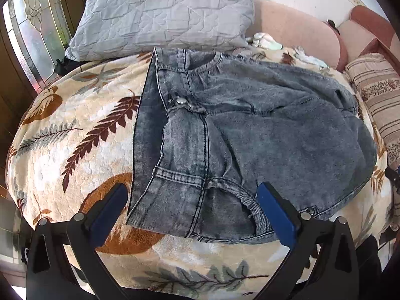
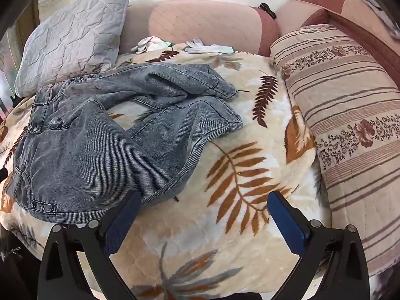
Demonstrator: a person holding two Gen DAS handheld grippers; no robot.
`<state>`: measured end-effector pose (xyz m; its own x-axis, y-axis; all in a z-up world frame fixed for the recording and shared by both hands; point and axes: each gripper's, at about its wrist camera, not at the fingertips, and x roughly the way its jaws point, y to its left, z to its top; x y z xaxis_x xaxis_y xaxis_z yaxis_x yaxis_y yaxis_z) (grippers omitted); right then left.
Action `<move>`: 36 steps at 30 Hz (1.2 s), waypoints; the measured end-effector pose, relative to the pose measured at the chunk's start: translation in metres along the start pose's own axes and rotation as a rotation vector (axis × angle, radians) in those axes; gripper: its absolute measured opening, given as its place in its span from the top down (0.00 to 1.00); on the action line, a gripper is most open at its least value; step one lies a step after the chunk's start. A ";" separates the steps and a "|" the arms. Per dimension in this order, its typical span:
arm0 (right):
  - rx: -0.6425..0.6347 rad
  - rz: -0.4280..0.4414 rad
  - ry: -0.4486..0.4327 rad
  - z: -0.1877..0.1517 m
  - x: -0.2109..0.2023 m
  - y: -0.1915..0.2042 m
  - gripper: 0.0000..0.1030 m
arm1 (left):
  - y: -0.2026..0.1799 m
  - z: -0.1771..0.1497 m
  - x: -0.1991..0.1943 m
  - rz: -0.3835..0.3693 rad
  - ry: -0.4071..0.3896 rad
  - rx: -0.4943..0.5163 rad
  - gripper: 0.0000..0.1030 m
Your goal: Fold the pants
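Grey washed denim pants (image 1: 237, 137) lie crumpled on a cream blanket with leaf prints (image 1: 75, 137). In the left wrist view the waistband and its metal button (image 1: 180, 100) face me. My left gripper (image 1: 192, 195) is open, its blue pads either side of the near waistband edge, not gripping it. In the right wrist view the pants (image 2: 100, 137) lie to the left with both legs bent toward the middle. My right gripper (image 2: 202, 202) is open and empty over the blanket (image 2: 237, 225), just right of the pants.
A grey quilted pillow (image 1: 162, 12) stands behind the pants. A striped floral cushion (image 2: 350, 125) lies along the right side. White gloves (image 2: 207, 47) lie at the back by the pink sofa backrest (image 2: 205, 22). A glass door (image 1: 37, 37) is at the left.
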<state>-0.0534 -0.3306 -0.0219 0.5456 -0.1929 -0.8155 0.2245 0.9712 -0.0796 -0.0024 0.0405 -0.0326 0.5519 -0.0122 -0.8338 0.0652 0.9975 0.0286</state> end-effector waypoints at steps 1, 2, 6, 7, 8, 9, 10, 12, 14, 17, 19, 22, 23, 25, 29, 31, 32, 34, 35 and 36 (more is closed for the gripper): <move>0.002 0.001 0.000 -0.001 0.000 -0.001 0.01 | 0.000 0.000 0.003 0.002 0.028 0.000 0.00; 0.004 0.003 -0.001 0.000 0.001 -0.002 0.01 | 0.000 0.000 0.007 0.001 0.052 0.000 0.00; 0.018 0.004 0.002 -0.002 0.001 -0.008 0.01 | 0.002 -0.005 0.009 0.008 0.049 -0.007 0.00; 0.022 0.003 0.003 -0.002 0.002 -0.010 0.01 | 0.003 -0.006 0.008 0.013 0.044 -0.006 0.00; 0.027 0.002 0.003 -0.003 0.001 -0.012 0.01 | 0.003 -0.006 0.007 0.022 0.040 -0.003 0.00; 0.033 0.000 0.003 -0.004 0.002 -0.015 0.01 | 0.003 -0.006 0.008 0.025 0.040 -0.003 0.00; 0.039 0.000 0.003 -0.004 0.002 -0.017 0.01 | 0.003 -0.006 0.008 0.028 0.042 -0.003 0.00; 0.053 -0.002 0.004 -0.004 0.002 -0.022 0.01 | 0.002 -0.005 0.008 0.033 0.047 -0.001 0.00; 0.063 -0.002 0.005 -0.005 0.002 -0.026 0.01 | 0.000 -0.004 0.008 0.036 0.052 0.006 0.00; 0.069 -0.007 0.005 -0.006 0.002 -0.031 0.01 | -0.001 -0.002 0.009 0.035 0.059 0.012 0.00; 0.074 -0.008 0.005 -0.006 0.002 -0.034 0.01 | -0.001 -0.002 0.009 0.036 0.064 0.012 0.00; 0.088 -0.008 0.003 -0.006 0.001 -0.039 0.01 | 0.002 -0.001 0.011 0.036 0.077 0.004 0.00; 0.093 -0.007 0.003 -0.006 0.001 -0.041 0.01 | 0.003 -0.001 0.012 0.034 0.083 0.000 0.00; 0.101 -0.005 0.002 -0.005 0.002 -0.044 0.01 | 0.003 0.000 0.013 0.032 0.088 -0.005 0.00; 0.107 0.002 0.003 -0.005 0.002 -0.046 0.01 | -0.002 0.003 0.012 0.027 0.085 0.000 0.00; 0.101 0.001 0.003 -0.004 0.003 -0.045 0.01 | -0.004 0.004 0.011 0.020 0.084 0.001 0.00; 0.099 0.001 0.003 -0.004 0.003 -0.044 0.01 | -0.005 0.004 0.010 0.018 0.082 0.002 0.00; 0.098 0.004 0.006 -0.003 0.004 -0.044 0.01 | -0.007 0.006 0.009 0.018 0.081 0.005 0.00; 0.100 0.006 0.007 -0.002 0.005 -0.044 0.01 | -0.008 0.006 0.009 0.017 0.081 0.007 0.00; 0.102 0.008 0.008 -0.002 0.005 -0.045 0.01 | -0.008 0.007 0.010 0.018 0.082 0.008 0.00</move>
<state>-0.0619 -0.3746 -0.0236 0.5416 -0.1835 -0.8203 0.3013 0.9534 -0.0143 0.0079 0.0317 -0.0372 0.4827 0.0115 -0.8757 0.0630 0.9969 0.0478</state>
